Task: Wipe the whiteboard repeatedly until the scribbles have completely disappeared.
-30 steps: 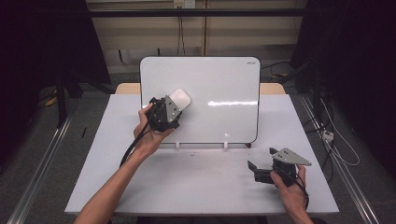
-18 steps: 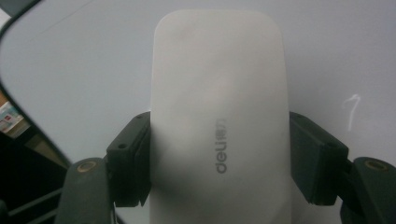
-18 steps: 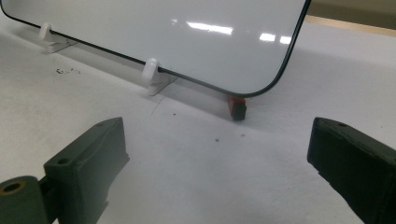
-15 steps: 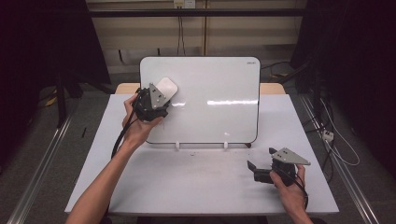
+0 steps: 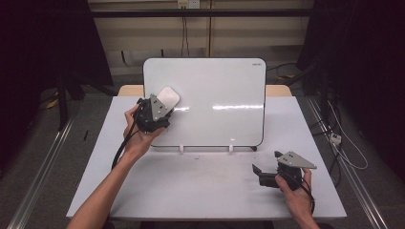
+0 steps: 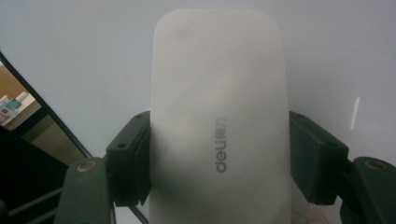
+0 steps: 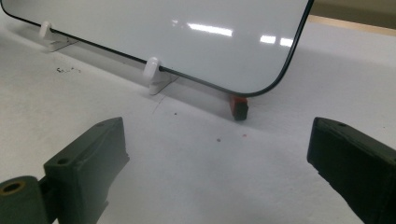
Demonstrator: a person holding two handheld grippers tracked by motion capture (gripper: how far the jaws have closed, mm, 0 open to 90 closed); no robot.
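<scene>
High view. Wiping the whiteboard (image 5: 210, 102) with the eraser (image 5: 168, 97), by the look of it. Best done with the flat face of the eraser pressed evenly on the board, swept in straight overlapping passes, pressure light enough not to tip the board on its small white feet (image 5: 182, 149). Left gripper (image 5: 160, 107) up at the board's upper left corner, clenched on the eraser, which sticks out past the jaw tips and lies against the white surface. Right gripper (image 5: 260, 172) down on the table (image 5: 200, 191) in front of the board's lower right corner, jaws spread, nothing between them, well apart from the eraser.

Left gripper view. Eraser (image 6: 217, 116) upright along the middle, a grey brand word on its back, both black pads squeezing its long sides low down, most of its length reaching beyond them. Board (image 6: 84, 56) right behind it; dark edge of the board running diagonally at lower left, so close to the border there. Worth keeping the stroke inside that edge to avoid slipping off. Faint red marks (image 6: 310, 215) at lower right, probably still to be wiped.

Right gripper view. Jaws wide and empty above the table (image 7: 196, 163). Board (image 7: 154, 32) ahead, one white foot (image 7: 153, 72) and a small red and black bit (image 7: 239, 106) under its corner.
</scene>
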